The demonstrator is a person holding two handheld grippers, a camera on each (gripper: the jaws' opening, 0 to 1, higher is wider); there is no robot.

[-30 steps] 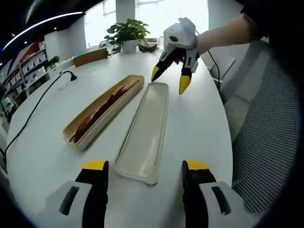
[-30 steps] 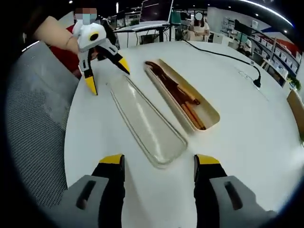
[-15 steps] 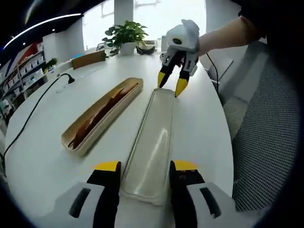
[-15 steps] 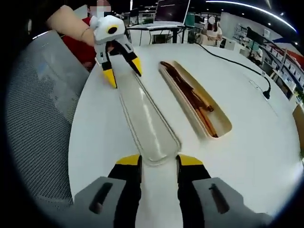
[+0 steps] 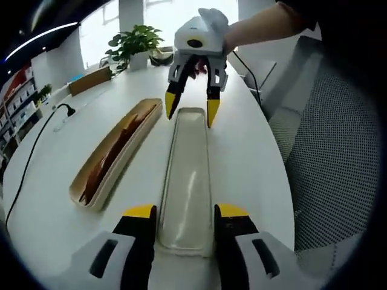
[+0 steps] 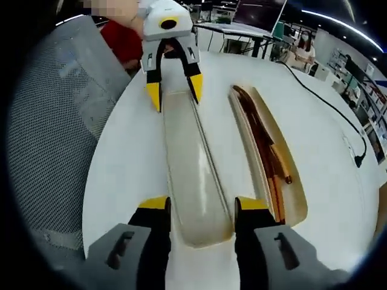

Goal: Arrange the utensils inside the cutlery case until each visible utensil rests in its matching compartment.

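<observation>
A long translucent case lid (image 5: 187,175) lies flat on the white table, running away from me. My left gripper (image 5: 185,212) stands open with its jaws on either side of the lid's near end, close to its sides. At the lid's far end my right gripper (image 5: 191,107) is open, tips down and straddling it. In the right gripper view the lid (image 6: 190,163) runs from my right gripper (image 6: 202,205) to the left gripper (image 6: 175,93). Beside the lid lies the beige case base (image 5: 112,154) (image 6: 266,151), holding brown wooden utensils (image 6: 269,154).
A black cable (image 5: 36,136) crosses the table beyond the case base. A potted plant (image 5: 134,43) and a brown box (image 5: 91,80) stand at the table's far end. A mesh chair (image 5: 338,157) sits along the table's edge. Desks and monitors (image 6: 254,15) stand behind.
Both grippers moved in along the lid, so each now has one end of it between its jaws. The right gripper's jaws spread wider than half a second ago. The lid still lies flat.
</observation>
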